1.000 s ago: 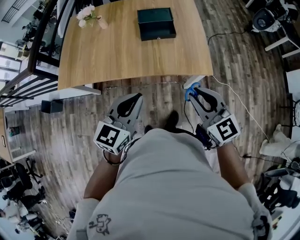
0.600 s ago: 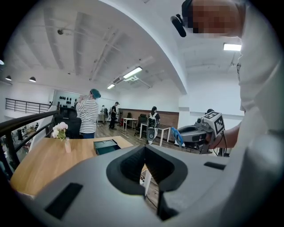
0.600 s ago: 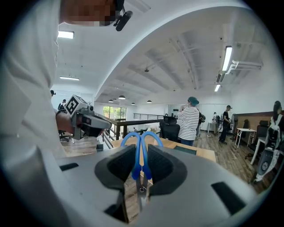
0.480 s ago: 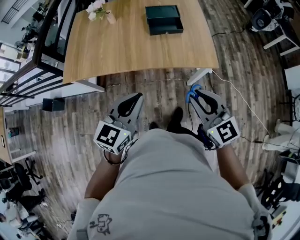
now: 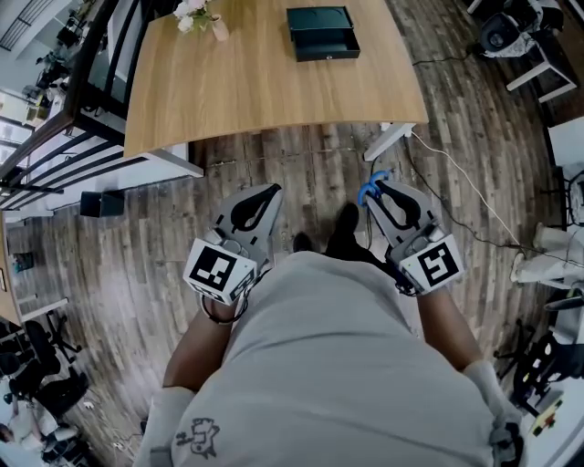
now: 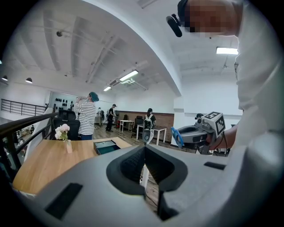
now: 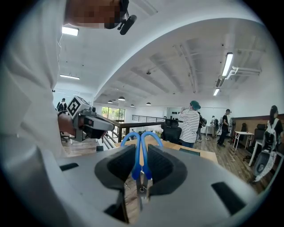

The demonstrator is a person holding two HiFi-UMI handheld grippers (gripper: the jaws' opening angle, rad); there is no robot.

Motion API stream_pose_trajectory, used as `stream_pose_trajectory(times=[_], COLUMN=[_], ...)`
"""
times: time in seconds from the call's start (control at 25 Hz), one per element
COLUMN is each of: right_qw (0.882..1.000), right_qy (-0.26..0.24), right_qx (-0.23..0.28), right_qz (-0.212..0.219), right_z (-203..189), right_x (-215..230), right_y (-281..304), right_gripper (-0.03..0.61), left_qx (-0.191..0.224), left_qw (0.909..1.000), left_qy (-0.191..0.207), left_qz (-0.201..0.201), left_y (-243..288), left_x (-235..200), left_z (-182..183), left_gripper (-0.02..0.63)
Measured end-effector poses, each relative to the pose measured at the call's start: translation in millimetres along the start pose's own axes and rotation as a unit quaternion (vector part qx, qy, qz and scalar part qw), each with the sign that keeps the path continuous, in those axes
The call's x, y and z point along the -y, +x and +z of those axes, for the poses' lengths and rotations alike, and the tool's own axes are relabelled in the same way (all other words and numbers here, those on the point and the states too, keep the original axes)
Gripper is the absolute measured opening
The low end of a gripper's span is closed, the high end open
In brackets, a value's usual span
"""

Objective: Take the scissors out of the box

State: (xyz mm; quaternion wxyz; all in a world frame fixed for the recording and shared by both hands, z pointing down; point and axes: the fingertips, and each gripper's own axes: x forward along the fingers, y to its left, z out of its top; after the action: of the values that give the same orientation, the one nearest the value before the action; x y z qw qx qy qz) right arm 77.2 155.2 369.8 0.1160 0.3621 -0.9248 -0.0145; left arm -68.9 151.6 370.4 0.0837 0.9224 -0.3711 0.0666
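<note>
Blue-handled scissors (image 7: 141, 153) stick out handles-first between the jaws of my right gripper (image 7: 141, 148), which is shut on them; the head view shows the blue loops (image 5: 369, 187) at that gripper's tip (image 5: 376, 187), over the wooden floor. My left gripper (image 5: 270, 192) is shut with nothing in it, its pads meeting at the tip (image 6: 144, 150). The dark green box (image 5: 321, 33) lies with its lid up at the far side of the wooden table (image 5: 237, 91), well away from both grippers. In the left gripper view the box (image 6: 106, 146) sits on the tabletop.
A small vase of pale flowers (image 5: 203, 18) stands at the table's far left. A white cable (image 5: 465, 193) runs across the floor on the right. A railing (image 5: 55, 146) borders the left. People (image 6: 86, 119) stand beyond the table, with chairs and small tables behind them.
The table and box have slid further away toward the top of the head view as both grippers drew back from it. The scissors stay gripped in the right gripper.
</note>
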Motion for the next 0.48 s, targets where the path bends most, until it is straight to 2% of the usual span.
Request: stream_pose_trajectory(times=[0.48], right_qw=[1.0], right_qy=[-0.005], right_qx=[0.009], right_qz=[-0.007], right_z=[9.7], right_x=[-21.0], right_y=[-0.6], right_gripper=[0.094], left_qx=[0.006], left_qw=[0.9999], left_qy=[-0.006], left_qz=[-0.014], left_y=[-9.5], left_x=[4.8], left_z=[-5.6], left_gripper=[0.005])
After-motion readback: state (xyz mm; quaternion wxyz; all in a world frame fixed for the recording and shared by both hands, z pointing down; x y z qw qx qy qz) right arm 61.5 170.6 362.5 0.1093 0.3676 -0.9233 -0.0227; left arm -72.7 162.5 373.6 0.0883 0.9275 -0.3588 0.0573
